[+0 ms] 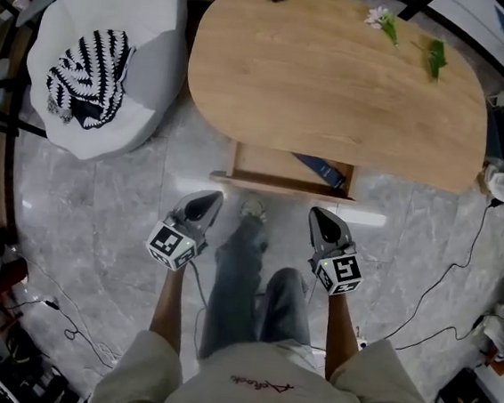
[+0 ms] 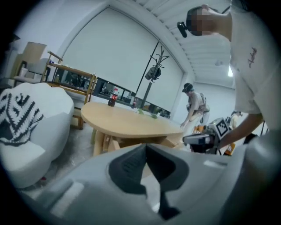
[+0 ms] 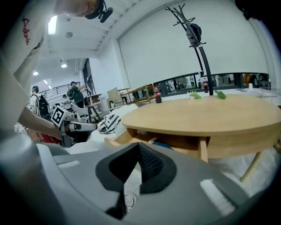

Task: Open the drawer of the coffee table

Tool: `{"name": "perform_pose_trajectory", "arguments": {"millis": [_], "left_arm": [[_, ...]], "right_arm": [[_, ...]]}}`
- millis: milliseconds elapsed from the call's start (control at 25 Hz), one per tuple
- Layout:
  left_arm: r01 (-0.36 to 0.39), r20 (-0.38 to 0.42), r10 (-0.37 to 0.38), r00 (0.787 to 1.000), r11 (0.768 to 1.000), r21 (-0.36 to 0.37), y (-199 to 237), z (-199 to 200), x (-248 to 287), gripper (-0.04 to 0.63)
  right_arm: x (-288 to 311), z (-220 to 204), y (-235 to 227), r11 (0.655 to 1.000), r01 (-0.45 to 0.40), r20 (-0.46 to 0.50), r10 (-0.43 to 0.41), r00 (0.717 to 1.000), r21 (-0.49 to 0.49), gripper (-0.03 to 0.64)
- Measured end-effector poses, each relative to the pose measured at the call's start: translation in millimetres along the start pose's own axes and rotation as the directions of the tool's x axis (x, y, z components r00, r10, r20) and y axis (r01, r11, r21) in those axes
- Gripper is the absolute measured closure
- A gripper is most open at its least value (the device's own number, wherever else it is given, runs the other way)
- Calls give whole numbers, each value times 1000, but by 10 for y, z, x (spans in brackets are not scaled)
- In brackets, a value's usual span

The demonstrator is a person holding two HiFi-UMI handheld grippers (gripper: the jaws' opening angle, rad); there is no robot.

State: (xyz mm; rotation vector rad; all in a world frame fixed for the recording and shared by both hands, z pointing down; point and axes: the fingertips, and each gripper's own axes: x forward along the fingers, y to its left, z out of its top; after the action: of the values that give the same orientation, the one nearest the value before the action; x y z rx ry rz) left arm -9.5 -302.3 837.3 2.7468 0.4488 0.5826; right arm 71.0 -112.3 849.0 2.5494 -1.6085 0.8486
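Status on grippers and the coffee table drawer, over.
Left gripper and right gripper shut, empty, clear of drawer. Drawer pulled out from coffee table, dark blue item inside. Person's shoe on floor before drawer front.

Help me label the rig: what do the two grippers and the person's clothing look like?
Left gripper and right gripper are alike: grey moulded shells, black textured pads, each carrying a cube of black-and-white square markers. The person wears a beige short-sleeved shirt and blue jeans.

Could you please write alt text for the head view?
The drawer of a coffee table stands open toward a person whose left gripper and right gripper, both shut and empty, hang near it. A white chair sits left.
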Motion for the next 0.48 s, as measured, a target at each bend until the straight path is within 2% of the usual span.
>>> {"name": "perform_pose_trajectory", "arguments": {"millis": [240,480], "left_arm": [[26,-27,-26,999,1000,4,-409,1157,-204,595],[46,-22,-46,999,998,36,-754,2323,-350,595]], "right_arm": [[-435,1142,35,999,53,20,-53,998,14,612],[-884,2289,124,996,92,48,-93,994,17,612]]}}
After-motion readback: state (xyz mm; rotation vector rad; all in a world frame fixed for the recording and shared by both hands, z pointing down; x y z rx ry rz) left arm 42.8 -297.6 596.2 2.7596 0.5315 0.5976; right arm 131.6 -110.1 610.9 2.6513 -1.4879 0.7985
